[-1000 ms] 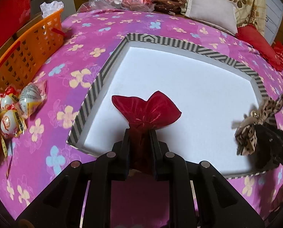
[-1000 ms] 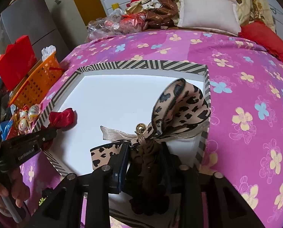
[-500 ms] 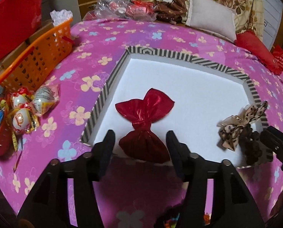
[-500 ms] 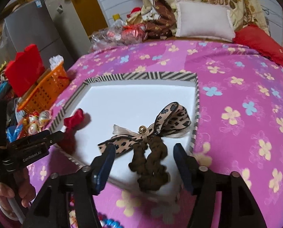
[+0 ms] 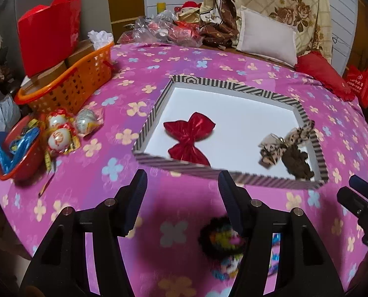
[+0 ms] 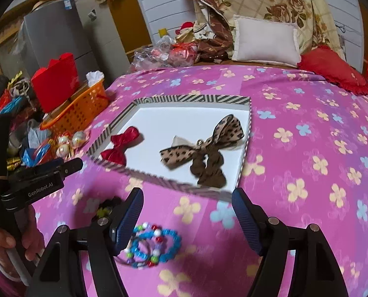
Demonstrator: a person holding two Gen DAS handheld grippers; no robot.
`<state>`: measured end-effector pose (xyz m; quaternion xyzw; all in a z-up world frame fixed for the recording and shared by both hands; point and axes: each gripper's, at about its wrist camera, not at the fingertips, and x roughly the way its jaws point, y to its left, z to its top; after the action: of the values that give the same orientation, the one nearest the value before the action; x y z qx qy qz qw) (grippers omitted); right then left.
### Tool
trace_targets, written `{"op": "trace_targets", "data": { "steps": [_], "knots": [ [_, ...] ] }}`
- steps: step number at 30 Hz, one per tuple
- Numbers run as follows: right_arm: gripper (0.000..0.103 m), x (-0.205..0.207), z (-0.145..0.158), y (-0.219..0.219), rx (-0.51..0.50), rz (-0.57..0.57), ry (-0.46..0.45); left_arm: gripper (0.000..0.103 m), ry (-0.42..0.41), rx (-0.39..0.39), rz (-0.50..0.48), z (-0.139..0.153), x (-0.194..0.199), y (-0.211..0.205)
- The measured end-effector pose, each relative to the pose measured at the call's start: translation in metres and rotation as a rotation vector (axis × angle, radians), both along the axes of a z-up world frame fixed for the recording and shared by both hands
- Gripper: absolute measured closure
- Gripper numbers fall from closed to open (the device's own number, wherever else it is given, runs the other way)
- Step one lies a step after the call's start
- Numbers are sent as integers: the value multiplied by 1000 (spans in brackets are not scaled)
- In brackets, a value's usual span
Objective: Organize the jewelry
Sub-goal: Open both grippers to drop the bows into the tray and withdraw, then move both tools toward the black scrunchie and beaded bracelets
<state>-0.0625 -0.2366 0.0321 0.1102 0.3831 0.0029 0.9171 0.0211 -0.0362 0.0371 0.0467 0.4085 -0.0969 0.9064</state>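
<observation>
Orange basket (image 5: pixel 67 84): stood at the far left on the pink flowered cover (image 5: pixel 184 57), with a red box (image 5: pixel 48 29) behind it.
Wrapped eggs (image 5: pixel 60 136): lay near the basket, beside a red bowl (image 5: pixel 20 163) at the cover's left edge.
Left hand-held gripper (image 5: pixel 182 203): was released, its jaws spread wide and holding nothing, hovering over the cover just before the tray's near rim.
Striped tray (image 5: pixel 233 87): sat in the middle of the cover, white inside with a black-and-white striped rim.
Red bow (image 5: pixel 189 138): lay flat inside the tray, toward its left side.
Leopard-print bow scrunchie (image 6: pixel 206 153): lay inside the tray toward its right side, well apart from the red bow, its brown scrunchie part near the near rim.
Fuzzy multicoloured hair tie (image 5: pixel 221 242): lay blurred on the cover, outside the tray, under the left hand-held gripper.
Bead bracelets (image 6: pixel 151 245): blue with coloured beads, lay on the cover outside the tray.
Right hand-held gripper (image 6: pixel 187 217): was released, jaws wide apart and holding nothing, above the bracelets.
</observation>
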Motion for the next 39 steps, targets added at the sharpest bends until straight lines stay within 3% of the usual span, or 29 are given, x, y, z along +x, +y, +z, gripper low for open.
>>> {"op": "trace_targets", "data": {
  "steps": [10,14,39],
  "knots": [
    [31,-29,2,23,-19,6,-3,43,-30,-4,1,6,-44,6],
    [25,-38,4,27,-15,3,-11,43,-38,3,6,6,-54,8],
    [25,-54,0,43,-23,26,-3,43,-20,1,9,-5,-84,14]
  ]
}}
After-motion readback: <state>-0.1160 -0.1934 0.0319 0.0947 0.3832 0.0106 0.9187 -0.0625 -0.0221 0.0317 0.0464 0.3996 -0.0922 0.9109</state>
